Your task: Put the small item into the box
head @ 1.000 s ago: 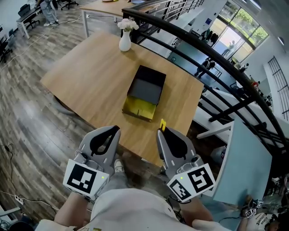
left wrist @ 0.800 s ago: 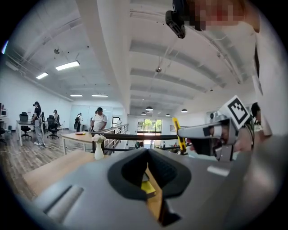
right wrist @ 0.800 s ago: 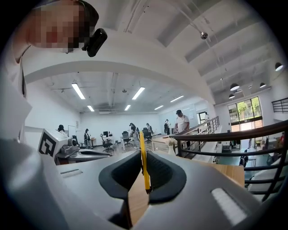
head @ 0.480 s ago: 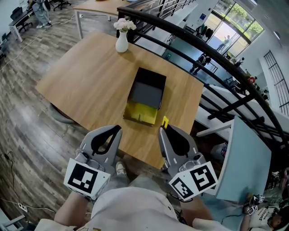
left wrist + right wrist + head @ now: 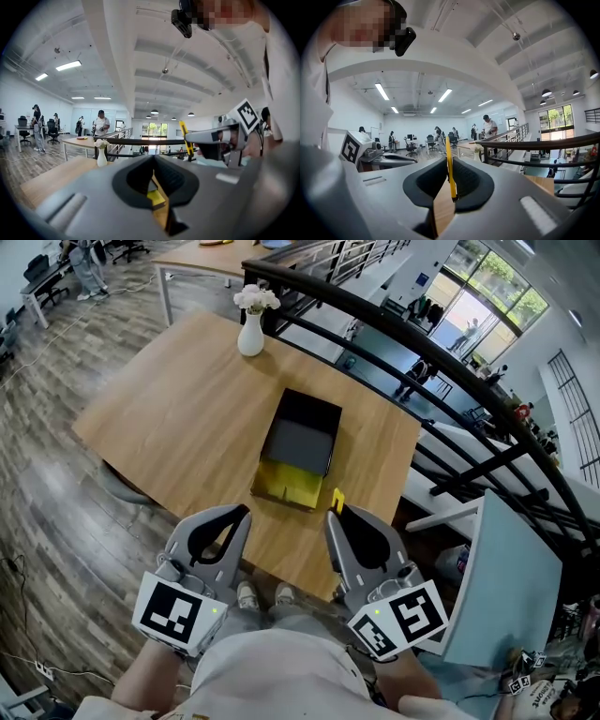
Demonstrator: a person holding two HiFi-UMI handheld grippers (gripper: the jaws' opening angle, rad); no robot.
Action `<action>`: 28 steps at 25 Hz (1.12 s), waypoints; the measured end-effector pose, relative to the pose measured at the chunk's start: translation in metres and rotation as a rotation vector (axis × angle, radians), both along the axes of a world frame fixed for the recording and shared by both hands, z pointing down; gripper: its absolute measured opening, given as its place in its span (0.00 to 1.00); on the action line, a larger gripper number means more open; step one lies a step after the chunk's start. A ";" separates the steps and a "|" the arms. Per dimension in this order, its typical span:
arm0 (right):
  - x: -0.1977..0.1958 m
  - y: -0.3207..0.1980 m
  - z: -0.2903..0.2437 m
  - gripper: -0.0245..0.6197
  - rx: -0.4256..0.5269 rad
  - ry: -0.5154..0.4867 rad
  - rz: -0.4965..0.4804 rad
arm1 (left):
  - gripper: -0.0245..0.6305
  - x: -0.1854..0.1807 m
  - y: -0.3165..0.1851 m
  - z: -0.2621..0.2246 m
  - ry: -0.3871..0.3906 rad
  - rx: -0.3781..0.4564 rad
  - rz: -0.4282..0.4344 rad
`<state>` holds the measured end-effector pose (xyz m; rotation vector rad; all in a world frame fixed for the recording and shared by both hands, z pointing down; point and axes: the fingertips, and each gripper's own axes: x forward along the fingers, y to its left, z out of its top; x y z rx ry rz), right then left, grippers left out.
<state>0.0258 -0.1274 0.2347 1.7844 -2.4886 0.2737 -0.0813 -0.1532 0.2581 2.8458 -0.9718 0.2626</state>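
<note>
In the head view, the black box (image 5: 298, 442), yellow at its near end, lies on the wooden table (image 5: 178, 399); the small item (image 5: 337, 500), a thin yellow strip, is near the box, apart from it; in the left gripper view, the left gripper (image 5: 153, 161) is clenched on nothing; in the right gripper view, the right gripper (image 5: 451, 180) pinches the small item upright.

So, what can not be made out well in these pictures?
Yellow item: the right gripper view shows only its thin edge where the right gripper holds it. In the head view it is too small to identify.
Box: the left gripper view shows only a sliver through the slit of the shut left gripper.
Box inside: the head view is too small to tell if anything lies there.
</note>
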 end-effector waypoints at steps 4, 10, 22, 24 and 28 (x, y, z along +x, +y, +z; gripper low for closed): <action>0.013 -0.003 0.001 0.10 -0.001 -0.007 -0.016 | 0.04 0.008 -0.002 -0.005 -0.011 0.032 -0.023; 0.024 -0.004 0.005 0.10 0.002 -0.015 -0.050 | 0.04 0.017 0.003 -0.001 -0.031 0.013 -0.058; 0.041 -0.012 0.008 0.10 -0.027 0.017 -0.040 | 0.04 0.033 0.000 -0.003 -0.051 0.018 -0.034; 0.046 -0.015 0.010 0.10 -0.037 0.040 -0.041 | 0.04 0.034 -0.002 -0.001 -0.056 0.015 -0.039; 0.051 -0.031 0.018 0.10 -0.070 0.086 -0.076 | 0.04 0.035 -0.018 0.009 -0.078 -0.001 -0.074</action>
